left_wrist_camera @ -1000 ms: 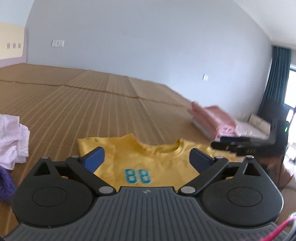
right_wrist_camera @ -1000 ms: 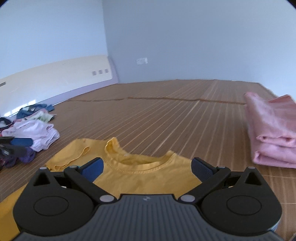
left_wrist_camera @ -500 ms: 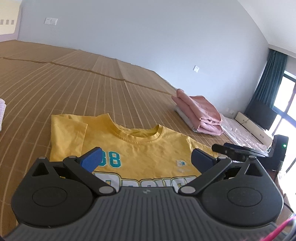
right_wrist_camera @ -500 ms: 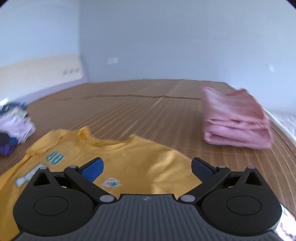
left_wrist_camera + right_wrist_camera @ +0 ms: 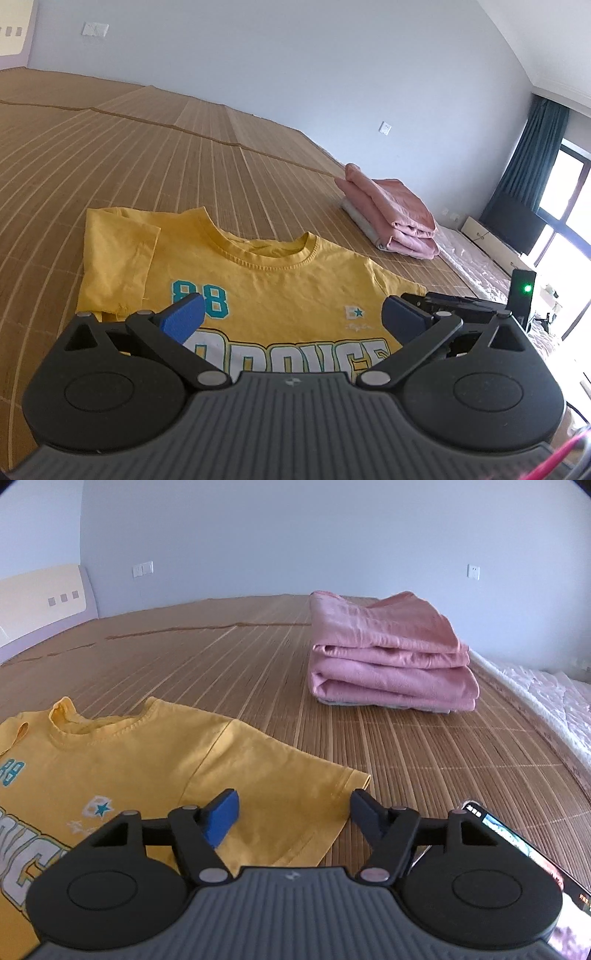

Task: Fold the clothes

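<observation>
You have swung both views down over the shirt (image 5: 280, 291), which lies flat, print up, on the mat (image 5: 110, 155), and with the left hand-held gripper (image 5: 291, 317) and right hand-held gripper (image 5: 291, 812) both spread and empty, no fold has begun.

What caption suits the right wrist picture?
Open right gripper hovers over a yellow T-shirt's sleeve, folded pink clothes beyond.

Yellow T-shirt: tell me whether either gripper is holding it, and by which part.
Nothing is held. The left gripper and right gripper are both open above the yellow T-shirt, which lies flat on the mat.
</observation>
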A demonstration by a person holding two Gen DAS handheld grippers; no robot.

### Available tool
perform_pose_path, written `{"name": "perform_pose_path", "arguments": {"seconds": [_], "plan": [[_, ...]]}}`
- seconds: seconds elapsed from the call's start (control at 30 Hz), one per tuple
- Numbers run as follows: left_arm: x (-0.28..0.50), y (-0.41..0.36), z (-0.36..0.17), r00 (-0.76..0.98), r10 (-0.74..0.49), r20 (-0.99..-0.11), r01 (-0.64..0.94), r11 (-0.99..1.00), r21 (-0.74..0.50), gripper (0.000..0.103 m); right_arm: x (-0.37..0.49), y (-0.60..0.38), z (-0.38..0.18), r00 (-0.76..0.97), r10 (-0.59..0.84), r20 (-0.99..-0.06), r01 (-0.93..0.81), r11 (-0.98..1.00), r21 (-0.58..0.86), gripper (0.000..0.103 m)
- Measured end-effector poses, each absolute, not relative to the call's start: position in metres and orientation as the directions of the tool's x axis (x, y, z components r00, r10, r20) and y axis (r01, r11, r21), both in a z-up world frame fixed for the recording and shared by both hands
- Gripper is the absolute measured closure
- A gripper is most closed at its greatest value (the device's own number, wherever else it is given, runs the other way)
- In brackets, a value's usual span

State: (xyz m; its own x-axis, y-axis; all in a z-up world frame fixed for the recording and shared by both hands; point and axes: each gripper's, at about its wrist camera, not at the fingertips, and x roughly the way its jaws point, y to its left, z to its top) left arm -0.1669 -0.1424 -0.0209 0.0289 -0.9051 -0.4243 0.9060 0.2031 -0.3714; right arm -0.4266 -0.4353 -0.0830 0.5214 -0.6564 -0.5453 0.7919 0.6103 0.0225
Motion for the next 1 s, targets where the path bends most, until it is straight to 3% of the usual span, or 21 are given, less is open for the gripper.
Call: {"name": "perform_pose_path", "arguments": {"seconds": [0.17, 0.37, 0.67, 0.77, 0.83, 0.97, 1.0], "plan": [[-0.169, -0.143, -0.021, 0.027, -0.901, -0.433, 0.908, 0.203, -0.366, 0.0, -0.443, -0.44, -0.076, 0.596, -0.63, -0.497, 0.78, 0.601, 0.173, 0.037], [-0.169, -0.142, -0.021, 0.024, -0.901, -0.432, 0.907, 0.201, -0.369, 0.0, -0.444, -0.447, -0.081, 0.518, -0.687, -0.509, 0.835, 0.536, 0.126, 0.037], [-0.172, -0.143, -0.02, 0.014, -0.899, -0.438, 0.911, 0.192, -0.365, 0.0, -0.453, -0.453, -0.084, 0.536, -0.674, -0.508, 0.832, 0.522, 0.186, 0.035], [-0.172, -0.142, -0.02, 0.013, -0.9, -0.436, 0.91, 0.191, -0.367, 0.0, -0.452, -0.452, -0.084, 0.531, -0.679, -0.508, 0.834, 0.525, 0.169, 0.04], [-0.171, -0.142, -0.019, 0.013, -0.901, -0.433, 0.909, 0.191, -0.37, 0.0, -0.451, -0.452, -0.083, 0.544, -0.671, -0.503, 0.824, 0.539, 0.173, 0.049], [-0.171, -0.141, -0.018, 0.01, -0.903, -0.43, 0.909, 0.188, -0.373, 0.0, -0.448, -0.453, -0.085, 0.554, -0.658, -0.509, 0.816, 0.552, 0.174, 0.053], [-0.171, -0.141, -0.018, 0.009, -0.902, -0.431, 0.909, 0.187, -0.373, 0.0, -0.448, -0.453, -0.085, 0.554, -0.658, -0.511, 0.815, 0.554, 0.171, 0.062]]}}
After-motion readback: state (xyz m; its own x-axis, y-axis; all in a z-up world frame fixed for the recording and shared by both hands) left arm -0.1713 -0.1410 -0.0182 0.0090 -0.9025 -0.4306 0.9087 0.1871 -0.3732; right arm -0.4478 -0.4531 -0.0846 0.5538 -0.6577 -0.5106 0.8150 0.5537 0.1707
